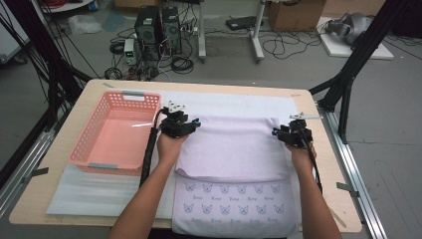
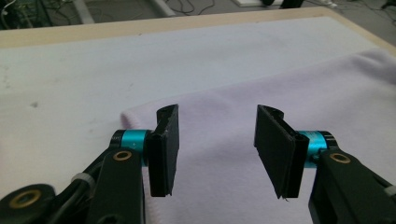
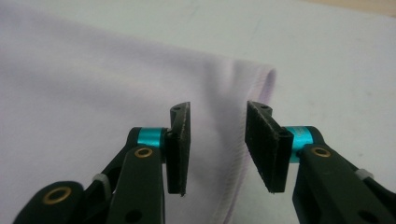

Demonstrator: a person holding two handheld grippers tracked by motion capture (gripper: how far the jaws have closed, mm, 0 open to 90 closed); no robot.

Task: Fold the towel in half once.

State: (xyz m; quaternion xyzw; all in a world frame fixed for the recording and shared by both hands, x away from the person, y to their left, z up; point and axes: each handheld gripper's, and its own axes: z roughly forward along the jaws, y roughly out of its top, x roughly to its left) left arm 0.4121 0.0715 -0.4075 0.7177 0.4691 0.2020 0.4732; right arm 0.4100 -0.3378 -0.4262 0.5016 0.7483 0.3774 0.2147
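A pale lilac towel lies on a white mat, its far part folded forward over a near strip printed with small cat faces. My left gripper hovers over the fold's far left corner. In the left gripper view the left gripper stands open above the towel, and nothing is pinched. My right gripper is at the far right corner. In the right gripper view the right gripper is open, and the towel's hemmed edge runs below the gap, untouched by the pads.
A pink plastic basket stands on the left of the wooden table, close beside my left forearm. Black frame legs, computers and cables fill the floor beyond the table's far edge.
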